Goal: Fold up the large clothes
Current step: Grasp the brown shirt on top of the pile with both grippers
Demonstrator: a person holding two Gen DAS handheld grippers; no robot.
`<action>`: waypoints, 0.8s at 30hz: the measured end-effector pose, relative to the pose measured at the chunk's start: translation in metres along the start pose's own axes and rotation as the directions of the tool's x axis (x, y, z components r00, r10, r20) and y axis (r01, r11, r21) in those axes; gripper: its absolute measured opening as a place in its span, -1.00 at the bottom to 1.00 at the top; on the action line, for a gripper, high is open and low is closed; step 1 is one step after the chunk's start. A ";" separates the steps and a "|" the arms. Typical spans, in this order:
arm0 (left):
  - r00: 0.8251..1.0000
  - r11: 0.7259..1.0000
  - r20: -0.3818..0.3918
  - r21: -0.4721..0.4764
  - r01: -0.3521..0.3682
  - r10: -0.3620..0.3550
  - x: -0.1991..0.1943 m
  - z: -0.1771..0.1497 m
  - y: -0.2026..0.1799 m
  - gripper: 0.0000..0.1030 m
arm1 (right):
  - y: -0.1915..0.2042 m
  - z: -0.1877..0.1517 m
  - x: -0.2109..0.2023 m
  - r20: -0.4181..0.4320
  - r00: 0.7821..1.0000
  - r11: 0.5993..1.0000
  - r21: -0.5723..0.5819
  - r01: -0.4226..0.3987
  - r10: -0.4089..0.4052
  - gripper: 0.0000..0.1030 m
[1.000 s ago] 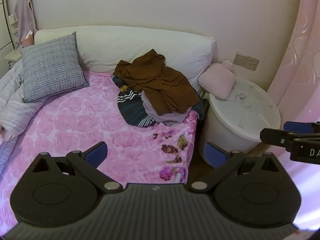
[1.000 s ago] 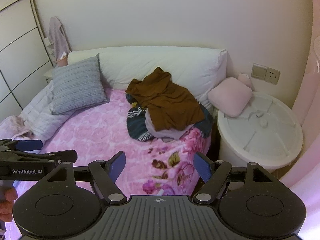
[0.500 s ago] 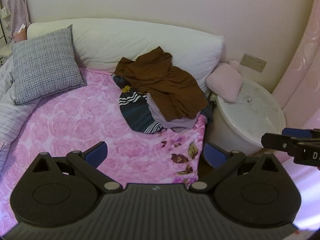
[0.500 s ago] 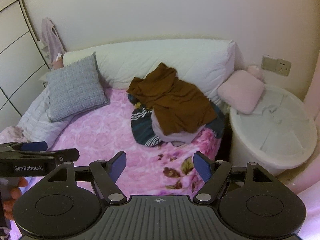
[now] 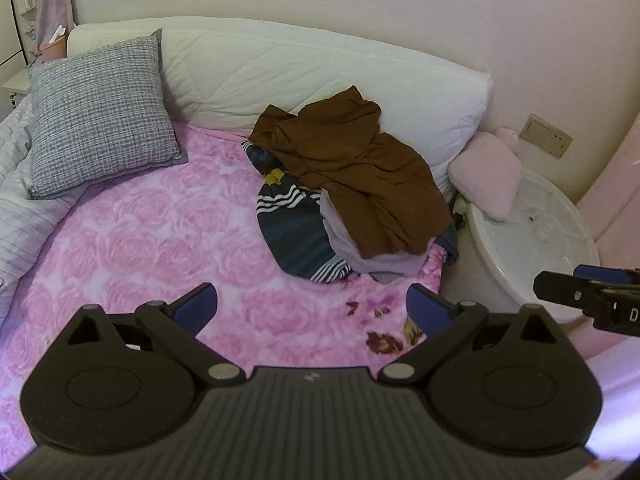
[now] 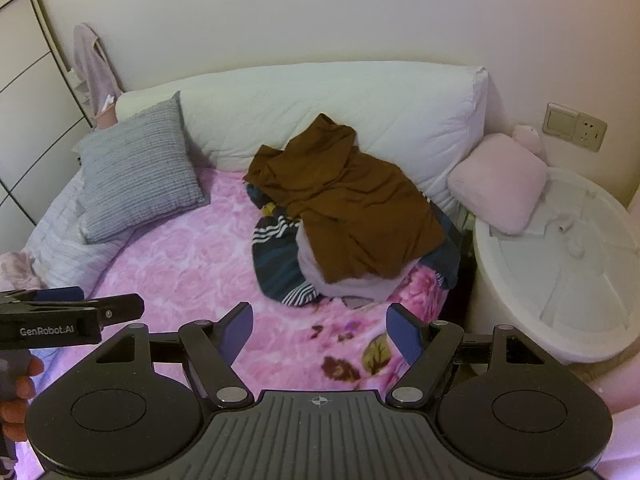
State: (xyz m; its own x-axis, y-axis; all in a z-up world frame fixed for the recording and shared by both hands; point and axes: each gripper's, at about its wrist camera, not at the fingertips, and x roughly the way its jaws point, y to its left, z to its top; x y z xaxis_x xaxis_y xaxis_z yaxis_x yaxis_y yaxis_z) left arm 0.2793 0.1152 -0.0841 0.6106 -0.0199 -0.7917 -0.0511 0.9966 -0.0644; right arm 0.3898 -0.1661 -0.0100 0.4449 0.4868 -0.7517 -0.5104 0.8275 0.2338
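Note:
A heap of clothes lies at the bed's far right corner: a brown garment (image 5: 352, 176) (image 6: 352, 208) on top, a pale lilac one (image 5: 352, 240) (image 6: 344, 280) under it, and a dark striped one (image 5: 296, 232) (image 6: 276, 260) at the bottom left. My left gripper (image 5: 312, 308) is open over the pink blanket (image 5: 160, 240), short of the heap. My right gripper (image 6: 320, 328) is open too, just before the heap's near edge. Neither holds anything. Each gripper shows at the edge of the other's view.
A grey checked cushion (image 5: 100, 112) and a long white pillow (image 5: 304, 76) line the head of the bed. A small pink cushion (image 6: 500, 188) leans on a round white tub (image 6: 560, 272) right of the bed. A hand (image 6: 20, 392) holds the left gripper's handle.
Both grippers have moved forward towards the heap of clothes, which looms larger now. Both stayed open and touched nothing.

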 end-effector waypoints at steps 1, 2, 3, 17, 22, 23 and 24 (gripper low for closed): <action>1.000 1.000 0.001 -0.003 -0.003 0.003 0.007 0.004 -0.001 0.92 | -0.003 0.004 0.005 0.001 1.000 1.000 0.003 -0.001 0.001 0.39; 1.000 1.000 0.000 -0.004 -0.008 0.008 0.014 0.009 -0.001 0.92 | -0.006 0.008 0.011 0.000 1.000 1.000 0.003 -0.002 0.002 0.39; 1.000 1.000 -0.002 -0.008 -0.014 0.014 0.021 0.014 -0.003 0.92 | -0.010 0.014 0.018 -0.002 1.000 1.000 0.001 -0.004 0.004 0.39; 0.998 0.998 -0.048 -0.044 -0.039 0.037 0.156 0.092 -0.024 0.74 | -0.065 0.101 0.148 -0.057 0.996 0.998 -0.031 -0.063 0.061 0.26; 0.997 0.996 -0.052 -0.064 -0.063 0.060 0.202 0.126 -0.020 0.70 | -0.077 0.136 0.199 -0.073 0.995 0.996 -0.052 -0.076 0.072 0.17; 0.997 0.995 -0.053 -0.070 -0.066 0.062 0.211 0.132 -0.019 0.70 | -0.078 0.141 0.207 -0.073 0.995 0.995 -0.058 -0.077 0.072 0.14; 0.996 0.995 -0.056 -0.077 -0.070 0.065 0.221 0.139 -0.017 0.70 | -0.080 0.149 0.218 -0.071 0.995 0.995 -0.065 -0.078 0.073 0.12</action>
State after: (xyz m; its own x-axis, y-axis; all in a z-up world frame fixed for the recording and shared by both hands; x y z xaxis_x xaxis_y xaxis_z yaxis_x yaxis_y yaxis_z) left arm 0.5246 0.1050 -0.1732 0.5608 0.0408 -0.8270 -0.1544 0.9864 -0.0560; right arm 0.6376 -0.0848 -0.1007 0.3531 0.5250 -0.7744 -0.5903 0.7672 0.2510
